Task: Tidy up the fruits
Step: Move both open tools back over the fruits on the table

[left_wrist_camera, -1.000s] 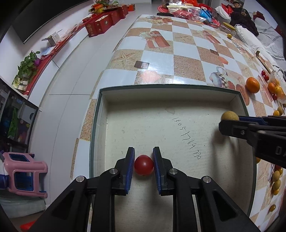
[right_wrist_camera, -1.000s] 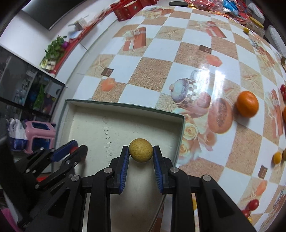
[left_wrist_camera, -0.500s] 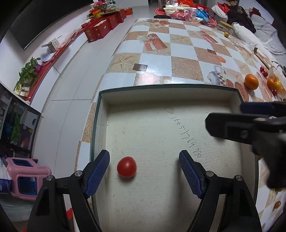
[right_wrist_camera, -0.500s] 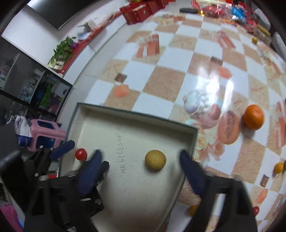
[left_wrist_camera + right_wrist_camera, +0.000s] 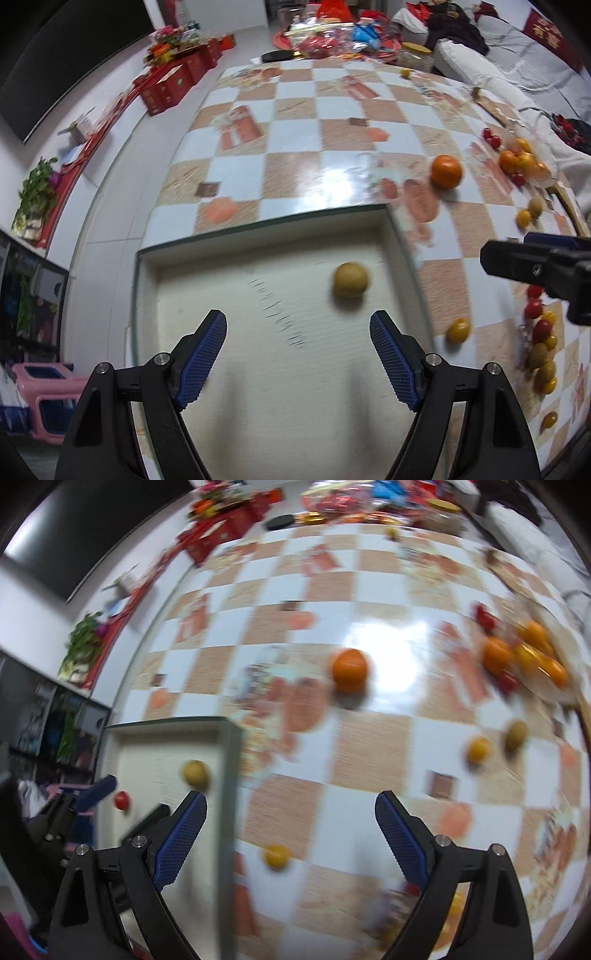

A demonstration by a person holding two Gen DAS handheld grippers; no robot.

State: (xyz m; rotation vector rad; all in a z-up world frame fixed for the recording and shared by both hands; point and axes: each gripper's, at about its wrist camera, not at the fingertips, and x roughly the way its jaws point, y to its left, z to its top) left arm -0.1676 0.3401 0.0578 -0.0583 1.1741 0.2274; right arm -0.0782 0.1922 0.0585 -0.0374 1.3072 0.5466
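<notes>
A shallow white box (image 5: 146, 280) (image 5: 229, 760) with a dark green rim lies on the checkered table. Inside it rest a yellow-brown round fruit (image 5: 351, 280) (image 5: 195, 772) and a small red tomato (image 5: 122, 800); the left wrist view does not show the tomato. My left gripper (image 5: 298, 354) hangs open over the box floor, nothing between its fingers. My right gripper (image 5: 290, 834) is open over the tabletop just right of the box, above a small yellow fruit (image 5: 276, 856) (image 5: 458, 330). An orange (image 5: 446, 171) (image 5: 349, 670) sits farther off.
More oranges and red tomatoes are heaped at the right (image 5: 524, 655) (image 5: 517, 162). Small yellow and green fruits (image 5: 495, 744) and a string of tomatoes and yellow fruits (image 5: 541, 343) lie along the right side. Red boxes (image 5: 173, 79) and bags stand at the far end.
Both grippers opened and let go: the tomato and the yellow-brown fruit now lie in the box. Both grippers then rose and swung right, the right one out past the box rim.
</notes>
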